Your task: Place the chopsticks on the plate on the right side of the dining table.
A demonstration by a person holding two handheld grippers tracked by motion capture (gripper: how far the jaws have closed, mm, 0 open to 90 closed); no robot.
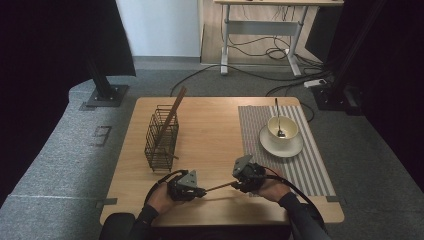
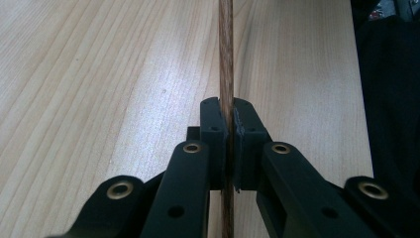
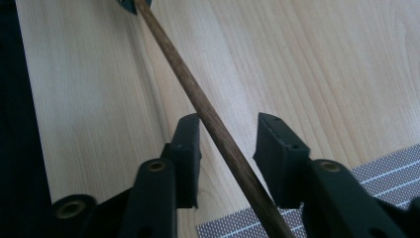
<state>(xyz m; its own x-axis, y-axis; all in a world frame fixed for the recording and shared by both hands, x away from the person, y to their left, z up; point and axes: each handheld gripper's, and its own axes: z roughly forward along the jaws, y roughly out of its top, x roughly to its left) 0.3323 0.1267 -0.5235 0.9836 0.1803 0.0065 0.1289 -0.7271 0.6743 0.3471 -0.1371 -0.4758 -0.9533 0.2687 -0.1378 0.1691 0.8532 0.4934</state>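
Two grippers meet over the front edge of the desk (image 1: 215, 120), with one wooden chopstick (image 1: 218, 187) spanning the gap between them. The left gripper (image 1: 201, 191) has its jaws clamped tight on the stick, which runs straight up through the pads in the left gripper view (image 2: 226, 74). The right gripper (image 1: 234, 185) is partly open: its jaws stand to either side of the chopstick (image 3: 208, 116), and neither pad seems to press on it yet. To take the stick over cleanly, the right jaws should probably finish shutting squarely across the shaft, with the stick centred between the pads rather than lying aslant as it does now; the left grip had best hold until the right one is firm, or the stick may drop to the desk. A second chopstick (image 1: 172, 112) leans in the wire basket (image 1: 161, 140) near the left edge, likely where this one is bound.
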